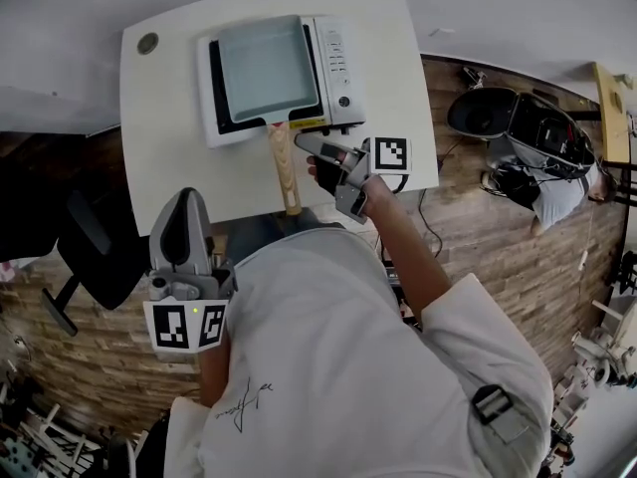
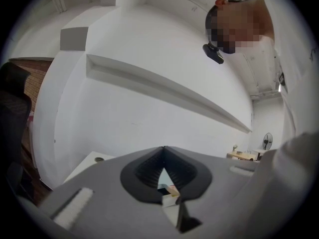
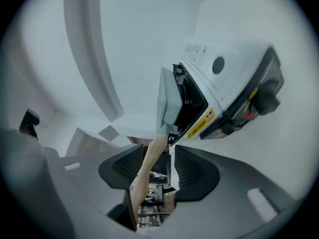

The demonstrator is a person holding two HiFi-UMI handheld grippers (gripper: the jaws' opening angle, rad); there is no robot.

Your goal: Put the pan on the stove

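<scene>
A square pale blue-grey pan (image 1: pixel 267 68) sits on the white countertop stove (image 1: pixel 338 58), and its wooden handle (image 1: pixel 285 167) points toward me over the table. My right gripper (image 1: pixel 311 147) is just right of the handle near the stove's front, and it is open. In the right gripper view the handle (image 3: pixel 149 158) runs through the gap between the dark pads (image 3: pixel 194 168) without being pressed, with the pan (image 3: pixel 167 101) and stove (image 3: pixel 224 83) beyond. My left gripper (image 1: pixel 187 202) is held near my body off the table, shut on nothing (image 2: pixel 163 156).
The white table (image 1: pixel 169 147) has a round grommet (image 1: pixel 147 43) at its back left corner. A black chair (image 1: pixel 100 247) stands left of the table on the wooden floor. Dark equipment (image 1: pixel 488 113) lies on the floor at the right.
</scene>
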